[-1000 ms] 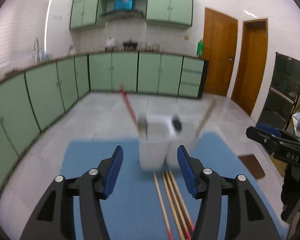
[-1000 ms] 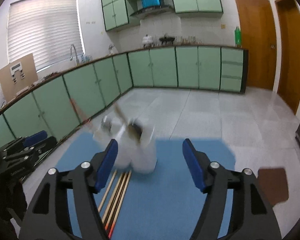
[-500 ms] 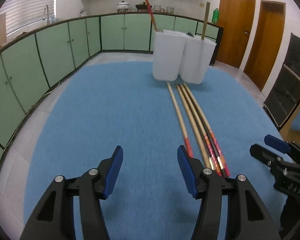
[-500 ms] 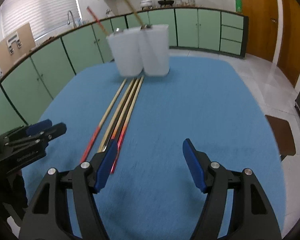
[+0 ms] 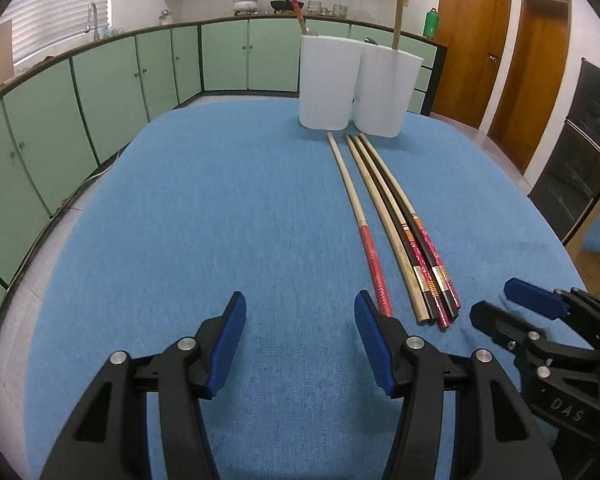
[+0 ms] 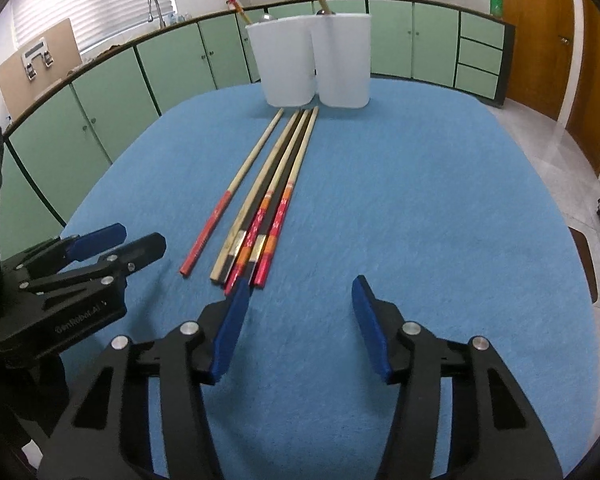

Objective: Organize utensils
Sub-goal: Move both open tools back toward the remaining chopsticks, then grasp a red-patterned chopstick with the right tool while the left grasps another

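Observation:
Several long chopsticks (image 5: 396, 224) lie side by side on the blue cloth, tips toward two white cups (image 5: 356, 86) at the far edge; they also show in the right wrist view (image 6: 272, 196). The cups (image 6: 312, 64) each hold an upright chopstick and a metal utensil. One red-ended chopstick (image 5: 360, 216) lies slightly apart on the left. My left gripper (image 5: 300, 320) is open and empty, just left of the chopsticks' near ends. My right gripper (image 6: 296, 304) is open and empty, just right of those ends.
The blue cloth (image 5: 220, 208) covers a rounded table. Green kitchen cabinets (image 5: 100, 80) run along the left and back walls. Wooden doors (image 5: 472, 40) stand at the right. The right gripper shows in the left wrist view (image 5: 540, 320).
Both grippers have pulled back and down from near the cups to the table's near side. The chopsticks' near ends now lie just ahead of the fingertips. Both stay open.

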The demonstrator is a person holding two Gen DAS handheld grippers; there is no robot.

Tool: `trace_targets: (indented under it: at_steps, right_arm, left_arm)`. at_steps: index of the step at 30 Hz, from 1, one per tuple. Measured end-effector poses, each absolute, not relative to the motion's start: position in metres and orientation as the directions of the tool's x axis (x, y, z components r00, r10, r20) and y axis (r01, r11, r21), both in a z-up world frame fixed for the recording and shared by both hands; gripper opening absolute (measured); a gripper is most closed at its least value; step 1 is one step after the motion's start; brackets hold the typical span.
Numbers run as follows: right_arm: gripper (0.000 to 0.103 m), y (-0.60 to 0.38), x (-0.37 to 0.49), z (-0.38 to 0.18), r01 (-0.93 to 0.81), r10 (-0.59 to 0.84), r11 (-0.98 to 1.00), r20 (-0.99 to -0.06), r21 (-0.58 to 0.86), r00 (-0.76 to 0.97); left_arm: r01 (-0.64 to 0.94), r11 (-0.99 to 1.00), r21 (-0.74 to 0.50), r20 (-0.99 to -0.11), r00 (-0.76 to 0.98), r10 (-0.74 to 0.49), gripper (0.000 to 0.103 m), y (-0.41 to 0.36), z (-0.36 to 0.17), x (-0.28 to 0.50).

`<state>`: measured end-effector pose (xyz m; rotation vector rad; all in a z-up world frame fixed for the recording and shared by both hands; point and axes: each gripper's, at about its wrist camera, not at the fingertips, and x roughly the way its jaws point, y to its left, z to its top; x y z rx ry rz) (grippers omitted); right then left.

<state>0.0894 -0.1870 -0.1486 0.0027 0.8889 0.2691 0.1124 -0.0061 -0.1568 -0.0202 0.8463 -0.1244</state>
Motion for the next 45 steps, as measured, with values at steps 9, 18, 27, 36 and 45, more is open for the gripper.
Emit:
trace_targets:
  at_steps: [9, 18, 27, 36, 45]
  right_arm:
    - [0.049, -0.174, 0.1, -0.152, -0.239, 0.183, 0.97, -0.782, 0.046, 0.595]
    - [0.045, -0.194, 0.098, -0.15, -0.198, 0.181, 0.977, -0.775, 0.074, 0.606]
    - [0.031, -0.182, 0.1, -0.151, -0.238, 0.232, 0.965, -0.772, 0.107, 0.592]
    - [0.005, -0.184, 0.102, -0.152, -0.229, 0.231, 0.967, -0.773, 0.114, 0.59]
    - [0.005, -0.207, 0.1, -0.151, -0.174, 0.164, 0.982, -0.776, 0.071, 0.609]
  left_arm:
    - [0.095, 0.993, -0.07, -0.758, 0.642, -0.115, 0.056, -0.005, -0.159, 0.115]
    - [0.089, 0.993, -0.08, -0.759, 0.64, -0.118, 0.056, -0.003, -0.16, 0.116]
    - [0.081, 0.993, -0.082, -0.754, 0.647, -0.115, 0.056, -0.002, -0.16, 0.115]
    - [0.106, 0.993, -0.058, -0.754, 0.647, -0.113, 0.056, -0.009, -0.159, 0.115]
    - [0.155, 0.985, -0.081, -0.757, 0.633, -0.161, 0.057, -0.025, -0.157, 0.115]
